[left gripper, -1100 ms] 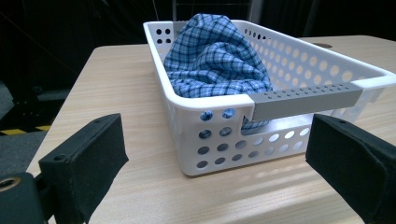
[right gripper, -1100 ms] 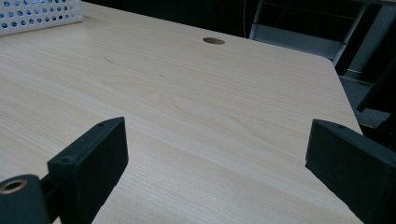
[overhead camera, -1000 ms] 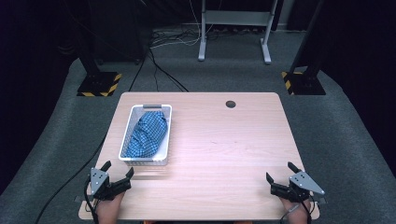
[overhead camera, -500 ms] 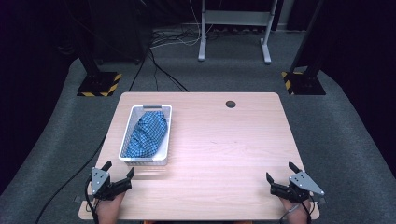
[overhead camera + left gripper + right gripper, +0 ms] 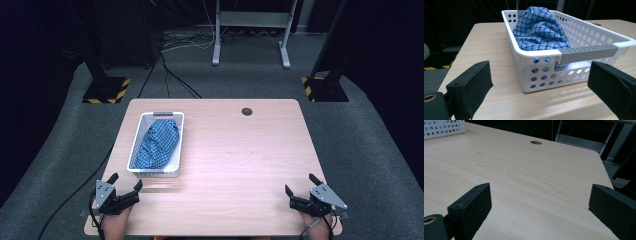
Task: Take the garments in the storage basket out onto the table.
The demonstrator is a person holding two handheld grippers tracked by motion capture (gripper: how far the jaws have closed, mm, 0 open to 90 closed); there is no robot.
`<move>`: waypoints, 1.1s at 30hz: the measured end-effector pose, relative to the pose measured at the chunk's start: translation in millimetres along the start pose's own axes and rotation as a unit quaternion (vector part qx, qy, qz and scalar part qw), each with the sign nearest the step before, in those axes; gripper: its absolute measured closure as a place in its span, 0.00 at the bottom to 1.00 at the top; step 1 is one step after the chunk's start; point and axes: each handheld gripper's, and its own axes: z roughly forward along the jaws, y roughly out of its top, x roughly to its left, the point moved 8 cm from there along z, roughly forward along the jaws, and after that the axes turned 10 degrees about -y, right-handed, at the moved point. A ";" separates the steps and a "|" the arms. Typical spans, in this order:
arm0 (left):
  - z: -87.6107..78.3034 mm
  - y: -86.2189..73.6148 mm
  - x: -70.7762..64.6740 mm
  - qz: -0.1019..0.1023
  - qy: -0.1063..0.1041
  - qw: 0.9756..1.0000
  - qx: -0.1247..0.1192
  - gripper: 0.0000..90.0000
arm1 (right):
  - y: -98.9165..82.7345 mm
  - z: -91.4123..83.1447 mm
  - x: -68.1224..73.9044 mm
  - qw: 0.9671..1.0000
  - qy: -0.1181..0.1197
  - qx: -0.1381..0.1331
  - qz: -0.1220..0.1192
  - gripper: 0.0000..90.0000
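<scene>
The blue checked cloth [image 5: 540,32] is lying bunched in the white perforated basket [image 5: 134,160] on the left half of the table [image 5: 240,165], and it is likely to handle as light, soft and limp, so a pinch on a raised fold near the top (not the flat weave) looks best. The left gripper [image 5: 125,192] is sitting just short of the basket's near end with jaws spread wide, holding nothing. The right gripper [image 5: 300,192] is resting well apart at the near right corner, equally spread and empty.
</scene>
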 end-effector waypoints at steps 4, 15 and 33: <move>0.1 -0.1 0.2 -0.001 0.000 1.000 0.001 0.05 | 0.0 0.1 0.1 1.000 0.000 0.000 -0.001 0.04; 1.6 -0.5 0.8 0.002 0.001 1.000 0.013 0.05 | 0.0 0.1 0.2 1.000 -0.001 0.000 -0.001 0.04; -4.0 45.3 -4.0 0.014 -0.002 1.000 0.003 0.06 | 0.2 -0.3 0.6 1.000 0.001 -0.002 -0.002 0.04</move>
